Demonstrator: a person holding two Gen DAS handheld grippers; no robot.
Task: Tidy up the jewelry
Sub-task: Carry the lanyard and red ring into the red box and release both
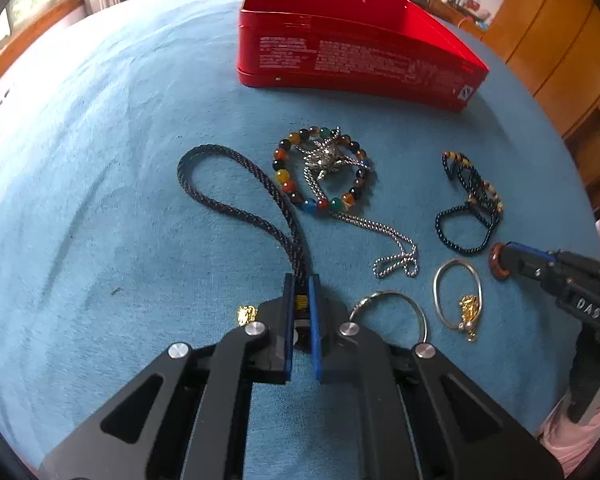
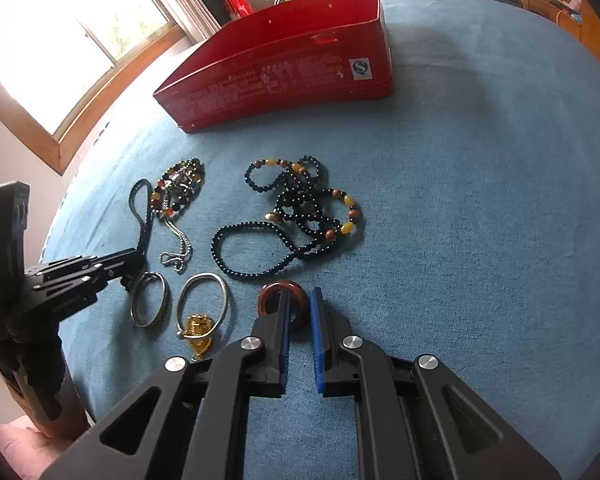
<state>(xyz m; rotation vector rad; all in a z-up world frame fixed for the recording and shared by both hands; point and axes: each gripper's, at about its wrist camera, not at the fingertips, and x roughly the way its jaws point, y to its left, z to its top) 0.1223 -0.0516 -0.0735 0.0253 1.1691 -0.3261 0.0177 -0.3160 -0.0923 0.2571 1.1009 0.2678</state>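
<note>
Gripping: left gripper [image 1: 301,294] jaws clamp braided dark cord [image 1: 236,208], looping toward eleven o'clock.
Ring: right gripper [image 2: 300,308] jaws pinch glossy reddish-brown ring [image 2: 269,294].

Dark braided cord [image 1: 236,204], bead bracelets [image 1: 324,170], silver bangles [image 1: 458,294] loose on blue cloth near red tin [image 1: 352,56]

2 close wrist views angled down, sharing red tin [image 1: 352,56], jewelry-strewn blue cloth [image 1: 100,200]

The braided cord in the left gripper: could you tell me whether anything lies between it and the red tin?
Yes. The multicoloured bead bracelet with the silver chain lies on the blue cloth between the braided cord and the red tin, slightly right of a straight path.
</note>
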